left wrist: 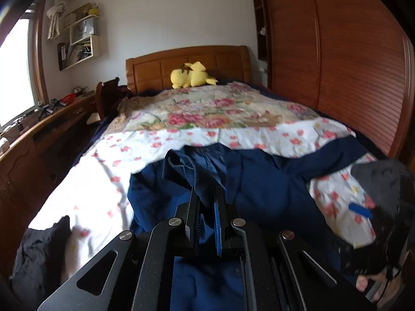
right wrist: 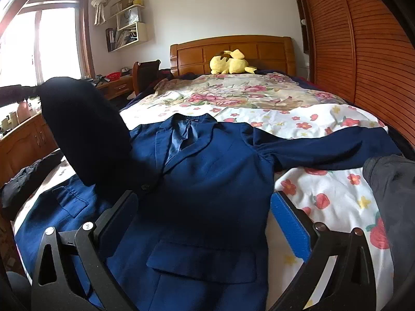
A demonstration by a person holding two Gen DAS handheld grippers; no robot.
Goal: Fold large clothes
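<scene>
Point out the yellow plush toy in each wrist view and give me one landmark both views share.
Left wrist view: the yellow plush toy lies upper centre, at the head of the bed.
Right wrist view: the yellow plush toy lies upper centre, slightly right of the middle.
Shared landmark: the wooden headboard directly behind it.

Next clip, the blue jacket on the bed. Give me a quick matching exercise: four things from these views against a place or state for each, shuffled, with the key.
1. left gripper
2. right gripper
3. yellow plush toy
4. blue jacket's outstretched sleeve

A. lies by the headboard
B. jaws wide apart, holding nothing
C. lies flat across the floral bedspread
D. clamped on blue cloth

Pairs: 1-D, 2-B, 3-A, 4-C
</scene>
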